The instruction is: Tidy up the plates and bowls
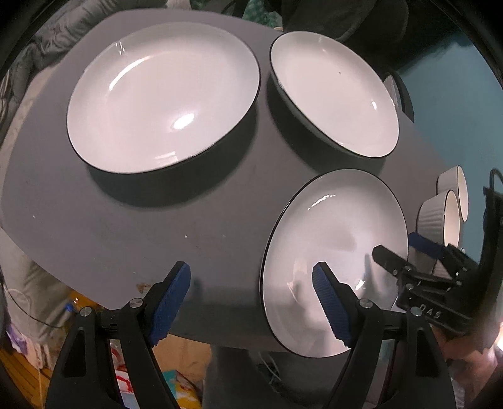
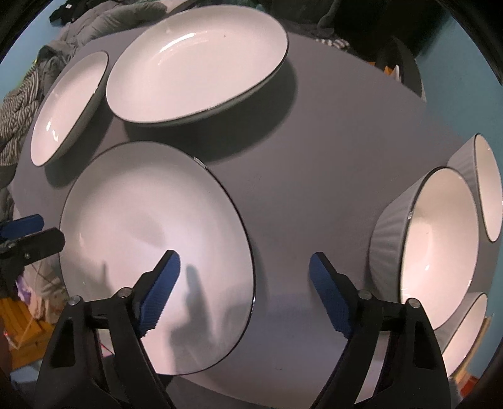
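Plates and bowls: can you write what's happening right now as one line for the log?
step: reaching for near plate | left tool: open, astride its left rim | right tool: open, astride its right rim | ribbed bowls: untouched

White plates (image 2: 157, 251) (thin black rims), ribbed grey bowls (image 2: 389, 232), grey table (image 2: 314, 141)

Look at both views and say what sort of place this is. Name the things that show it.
Probably a lived-in room at home, not a lab. White plates and ribbed bowls sit on a grey table, a crumpled grey blanket lies beyond it, and household clutter covers the floor below.
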`<state>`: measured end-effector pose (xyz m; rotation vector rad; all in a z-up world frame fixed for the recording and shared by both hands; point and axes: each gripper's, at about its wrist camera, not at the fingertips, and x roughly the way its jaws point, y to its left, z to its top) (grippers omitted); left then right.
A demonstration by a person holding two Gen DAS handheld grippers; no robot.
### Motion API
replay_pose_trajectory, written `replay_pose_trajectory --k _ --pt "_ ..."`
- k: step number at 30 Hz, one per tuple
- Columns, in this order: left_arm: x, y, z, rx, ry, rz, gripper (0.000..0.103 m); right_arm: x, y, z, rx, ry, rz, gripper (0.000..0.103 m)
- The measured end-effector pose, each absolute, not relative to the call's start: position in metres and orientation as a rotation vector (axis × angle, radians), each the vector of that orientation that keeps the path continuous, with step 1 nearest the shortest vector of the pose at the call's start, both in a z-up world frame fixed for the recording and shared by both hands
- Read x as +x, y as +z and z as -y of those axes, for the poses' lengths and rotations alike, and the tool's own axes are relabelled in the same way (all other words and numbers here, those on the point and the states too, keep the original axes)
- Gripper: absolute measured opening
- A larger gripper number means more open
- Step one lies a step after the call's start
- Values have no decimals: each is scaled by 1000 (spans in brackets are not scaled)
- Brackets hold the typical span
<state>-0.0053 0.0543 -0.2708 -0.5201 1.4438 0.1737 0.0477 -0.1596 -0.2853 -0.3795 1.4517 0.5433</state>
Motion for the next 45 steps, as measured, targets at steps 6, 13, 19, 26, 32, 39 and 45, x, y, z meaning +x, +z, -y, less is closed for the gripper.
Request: replay_pose_trajectory --k 6,13,19,26,32,39,45 --pt "-13 -283 -60 -536 178 -1461 80 42 -298 160 -368 555 -1486 68" --pt "-15 -300 -51 -518 140 -1523 55 46 -302 162 -353 559 -1491 59" --pt "-20 -298 -53 -530 140 -1544 36 46 -306 166 -328 571 -1497 50" --pt "-19 -309 -50 -539 101 -1566 26 49 -312 175 -310 592 -1503 45" --pt "-19 -320 -48 -482 69 -1588 23 49 -322 169 -288 614 -1542 31" --pt "-29 -331 -63 -513 44 -1599 23 42 -333 165 -255 639 -1584 22" --pt "-26 -336 -96 -512 33 -1599 23 55 -319 162 -257 650 -1606 21"
